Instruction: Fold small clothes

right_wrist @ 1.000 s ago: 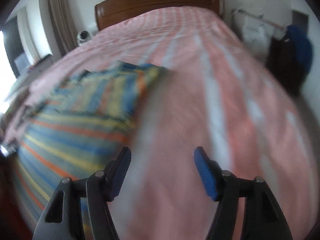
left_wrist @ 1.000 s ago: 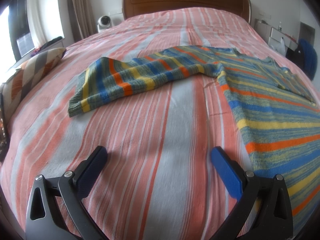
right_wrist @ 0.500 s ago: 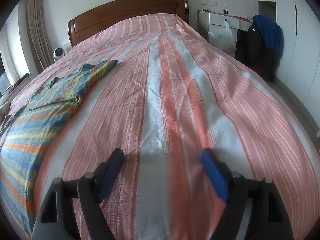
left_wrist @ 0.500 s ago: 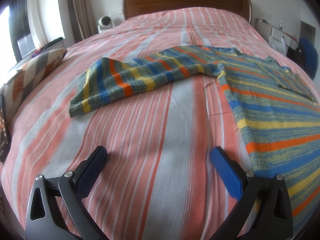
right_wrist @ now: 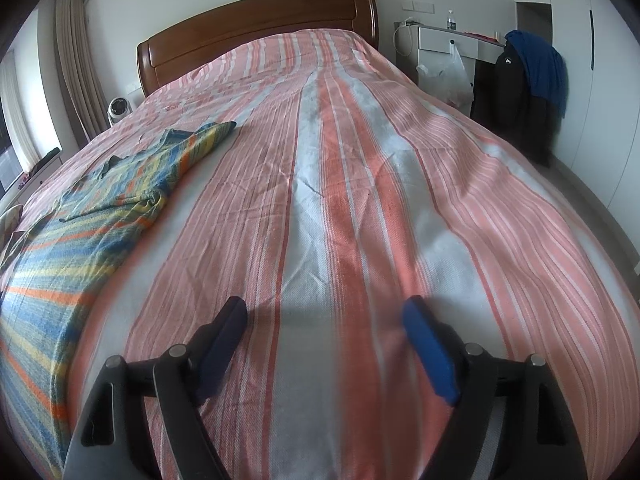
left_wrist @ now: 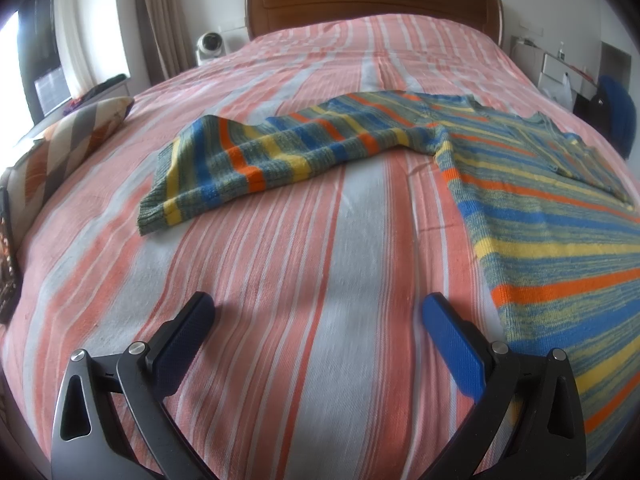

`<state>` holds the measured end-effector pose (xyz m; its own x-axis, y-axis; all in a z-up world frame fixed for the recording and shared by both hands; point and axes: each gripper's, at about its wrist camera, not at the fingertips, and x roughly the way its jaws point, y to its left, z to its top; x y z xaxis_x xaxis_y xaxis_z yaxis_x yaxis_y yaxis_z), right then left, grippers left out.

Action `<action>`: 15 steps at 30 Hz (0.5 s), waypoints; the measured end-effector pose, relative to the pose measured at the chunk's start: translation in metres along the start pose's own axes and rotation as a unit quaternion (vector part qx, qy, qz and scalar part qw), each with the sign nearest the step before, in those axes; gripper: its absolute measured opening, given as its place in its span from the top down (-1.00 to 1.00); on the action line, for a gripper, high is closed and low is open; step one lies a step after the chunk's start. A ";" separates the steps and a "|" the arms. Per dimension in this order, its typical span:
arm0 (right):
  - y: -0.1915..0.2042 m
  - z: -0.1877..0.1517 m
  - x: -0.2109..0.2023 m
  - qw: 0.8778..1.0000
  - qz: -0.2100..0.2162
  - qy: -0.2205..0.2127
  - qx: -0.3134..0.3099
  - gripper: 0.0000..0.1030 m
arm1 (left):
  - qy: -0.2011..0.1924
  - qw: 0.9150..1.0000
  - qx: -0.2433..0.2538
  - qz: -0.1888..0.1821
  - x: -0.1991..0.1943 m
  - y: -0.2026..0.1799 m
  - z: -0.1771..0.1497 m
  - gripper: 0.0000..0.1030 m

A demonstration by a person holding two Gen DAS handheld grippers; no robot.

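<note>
Striped sweater (left_wrist: 520, 216) flat (both claws empty)

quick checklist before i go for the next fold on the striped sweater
1. Left gripper open and empty: ok, only bedspread between its jaws.
2. Right gripper open and empty: ok, its jaws have just been opening, nothing between them.
3. Striped sweater lying flat on the bedspread: ok for the body.
4. Left sleeve spread out, not yet folded in: ok, ready to grab.
5. Right sleeve folded over the body: ok, though a little bunched.
6. Sweater hem within reach: cannot tell, it runs out of both views.
</note>
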<state>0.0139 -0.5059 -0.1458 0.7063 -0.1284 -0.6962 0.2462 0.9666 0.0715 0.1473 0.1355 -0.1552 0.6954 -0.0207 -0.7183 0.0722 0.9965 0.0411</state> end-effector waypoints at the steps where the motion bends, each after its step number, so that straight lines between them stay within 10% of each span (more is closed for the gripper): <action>1: 0.000 0.000 0.000 1.000 0.000 0.000 0.000 -0.56 | 0.000 1.000 0.000 0.000 0.001 0.000 0.001 -0.99; 15: 0.000 0.000 0.000 1.000 0.000 0.000 0.000 -0.56 | 0.000 1.000 0.000 0.000 0.000 0.000 0.000 -0.99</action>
<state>0.0140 -0.5062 -0.1458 0.7065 -0.1279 -0.6961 0.2453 0.9668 0.0713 0.1478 0.1355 -0.1553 0.6956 -0.0206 -0.7181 0.0721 0.9965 0.0413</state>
